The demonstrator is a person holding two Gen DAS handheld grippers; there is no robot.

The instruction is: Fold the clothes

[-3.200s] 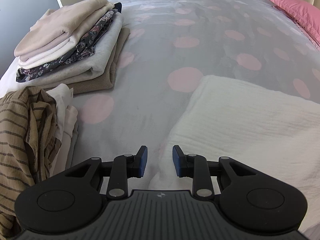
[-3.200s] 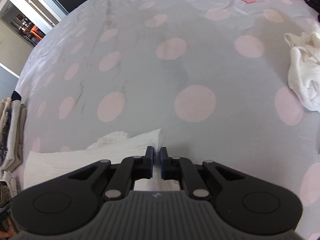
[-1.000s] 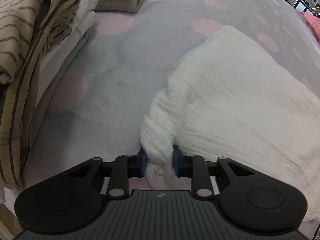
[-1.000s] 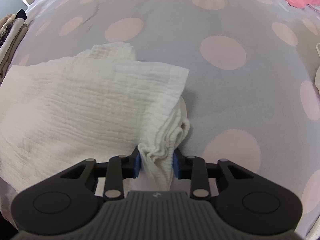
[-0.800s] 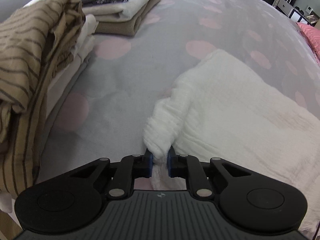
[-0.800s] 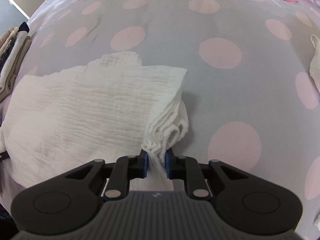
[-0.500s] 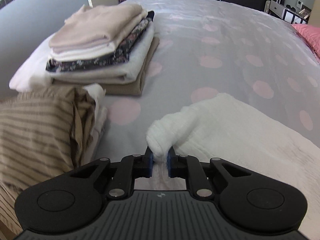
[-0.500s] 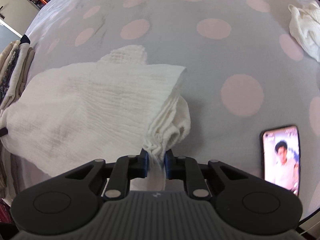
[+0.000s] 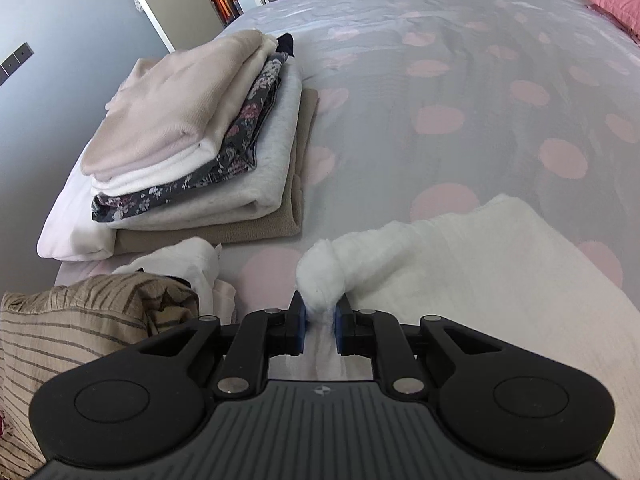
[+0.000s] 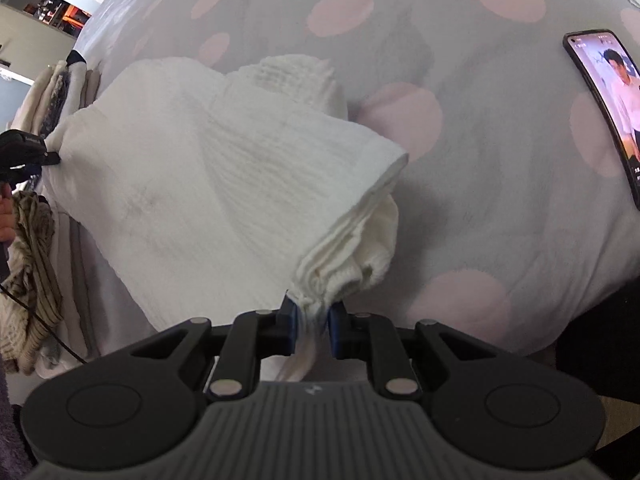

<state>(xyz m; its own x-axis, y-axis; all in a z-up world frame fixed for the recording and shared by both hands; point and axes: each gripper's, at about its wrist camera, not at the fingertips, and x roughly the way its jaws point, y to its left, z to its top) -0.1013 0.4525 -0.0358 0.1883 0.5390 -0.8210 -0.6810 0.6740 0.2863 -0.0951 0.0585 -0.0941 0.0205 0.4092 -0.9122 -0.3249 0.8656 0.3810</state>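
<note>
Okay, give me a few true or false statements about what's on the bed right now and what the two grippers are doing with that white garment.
1. Both grippers pinch the white garment. True: left gripper and right gripper each clamp a bunched edge.
2. A phone lies on the bedspread. True.
3. The folded stack has a floral piece on top. False: a beige one tops it.
4. The striped garment is neatly folded. False: it is crumpled.
</note>
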